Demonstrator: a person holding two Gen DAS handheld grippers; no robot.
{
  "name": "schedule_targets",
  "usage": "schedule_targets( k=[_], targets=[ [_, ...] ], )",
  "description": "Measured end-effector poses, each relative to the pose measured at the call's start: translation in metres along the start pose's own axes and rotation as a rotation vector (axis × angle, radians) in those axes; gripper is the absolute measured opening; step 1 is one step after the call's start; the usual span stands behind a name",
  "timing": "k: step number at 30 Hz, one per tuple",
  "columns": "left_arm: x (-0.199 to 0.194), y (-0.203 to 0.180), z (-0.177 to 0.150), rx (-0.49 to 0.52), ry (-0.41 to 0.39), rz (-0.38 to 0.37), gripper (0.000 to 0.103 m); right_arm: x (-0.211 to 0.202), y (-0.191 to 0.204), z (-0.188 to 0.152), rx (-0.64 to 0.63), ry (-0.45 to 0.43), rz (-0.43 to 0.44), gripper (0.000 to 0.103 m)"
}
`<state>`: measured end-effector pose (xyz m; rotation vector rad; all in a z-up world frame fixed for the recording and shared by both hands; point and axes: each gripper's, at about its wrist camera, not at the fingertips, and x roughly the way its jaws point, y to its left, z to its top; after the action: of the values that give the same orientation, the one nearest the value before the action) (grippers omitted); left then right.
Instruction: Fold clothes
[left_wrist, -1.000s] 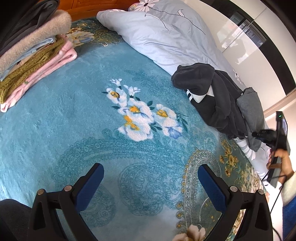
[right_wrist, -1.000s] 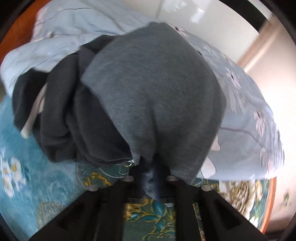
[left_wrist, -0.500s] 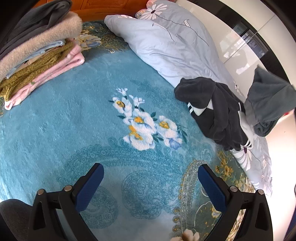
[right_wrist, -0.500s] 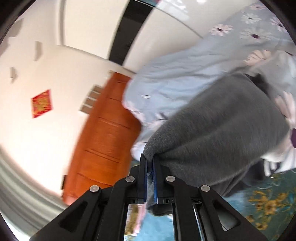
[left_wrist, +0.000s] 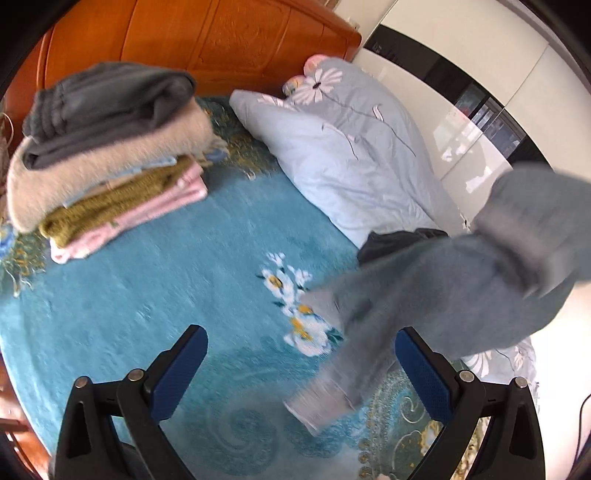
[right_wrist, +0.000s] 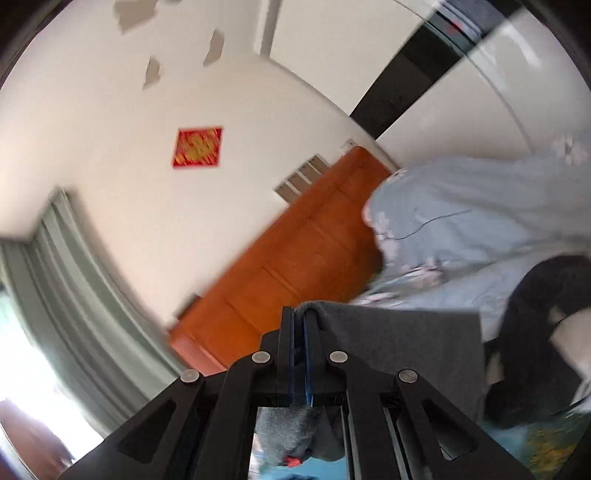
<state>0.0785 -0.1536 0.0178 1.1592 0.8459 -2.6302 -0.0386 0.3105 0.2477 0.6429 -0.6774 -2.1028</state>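
My right gripper (right_wrist: 299, 325) is shut on a grey garment (right_wrist: 406, 347) and holds it up in the air. In the left wrist view the same grey garment (left_wrist: 443, 295) hangs blurred over the right part of the teal bed cover (left_wrist: 147, 295), one end trailing low between the left fingers. My left gripper (left_wrist: 301, 354) is open and empty, low over the bed cover. A dark garment (left_wrist: 395, 240) lies crumpled behind the grey one, against the quilt; it also shows in the right wrist view (right_wrist: 535, 332).
A stack of folded clothes (left_wrist: 103, 155) sits at the far left near the orange wooden headboard (left_wrist: 221, 40). A pale blue flowered quilt (left_wrist: 351, 155) lies bunched along the far right. White wardrobe doors (left_wrist: 461, 110) stand beyond the bed.
My right gripper has lifted the grey garment off the dark pile and swung it up and left over the bed. The left gripper tilted up, showing more headboard.
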Motion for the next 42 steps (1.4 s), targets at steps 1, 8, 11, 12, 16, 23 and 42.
schedule_targets(
  k=[1,8,11,12,16,23,42],
  targets=[
    [-0.001,0.002,-0.001,0.000,0.002,-0.003,0.103,0.005,0.002,-0.008,0.011,0.041,-0.024,0.004],
    [0.015,-0.005,-0.024,0.035,0.096,-0.109,0.103,0.000,0.063,-0.042,-0.056,0.030,0.052,0.000],
    [0.021,-0.006,-0.038,0.053,0.131,-0.123,0.103,0.021,0.059,-0.059,-0.063,0.101,-0.049,0.000],
    [0.023,-0.005,-0.042,0.057,0.141,-0.127,0.103,0.029,0.053,-0.066,-0.055,0.120,-0.085,0.000],
    [0.026,0.010,-0.050,0.025,0.162,-0.118,0.103,0.061,-0.007,-0.121,0.048,0.281,-0.276,0.000],
    [0.031,0.036,-0.059,-0.043,0.189,-0.095,0.103,0.074,-0.121,-0.252,0.326,0.500,-0.588,0.029],
    [0.039,0.034,-0.071,-0.113,0.275,-0.143,0.103,0.162,-0.140,-0.266,0.292,0.557,-0.703,0.012]
  ],
)
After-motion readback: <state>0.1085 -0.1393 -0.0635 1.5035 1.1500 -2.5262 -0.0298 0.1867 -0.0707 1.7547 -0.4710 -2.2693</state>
